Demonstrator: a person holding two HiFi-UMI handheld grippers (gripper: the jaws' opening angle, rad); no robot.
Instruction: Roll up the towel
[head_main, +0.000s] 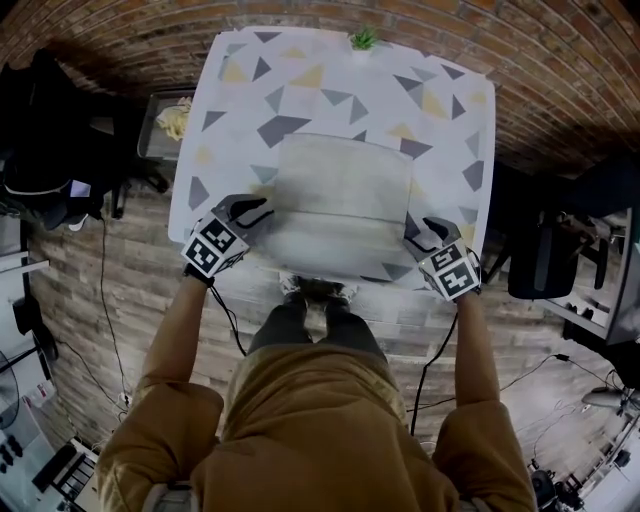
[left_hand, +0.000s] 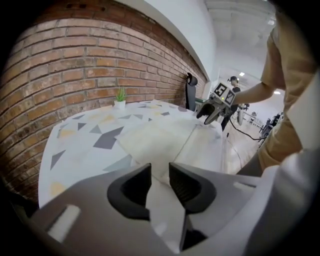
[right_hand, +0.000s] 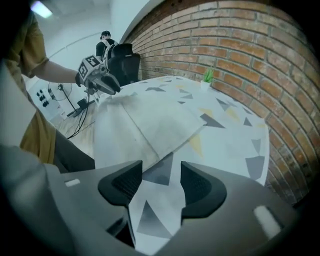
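- The left gripper (left_hand: 160, 172) has its jaws only a narrow slit apart. Pale cloth of the towel (head_main: 340, 205) shows through the slit, and the pads do not pinch it.
- The right gripper (right_hand: 161, 170) has its jaws wider apart and holds nothing. The triangle-patterned tablecloth (right_hand: 235, 140) shows between them, and the towel's near corner lies just ahead of the tips.
- In the head view the two grippers sit at the towel's near left and near right corners, pointing down at the table's near edge.
- The towel lies flat in the middle of the table, with a crease running across it near the person's side.
- A small potted plant (head_main: 363, 40) stands at the far edge, by the brick wall (left_hand: 75, 55).
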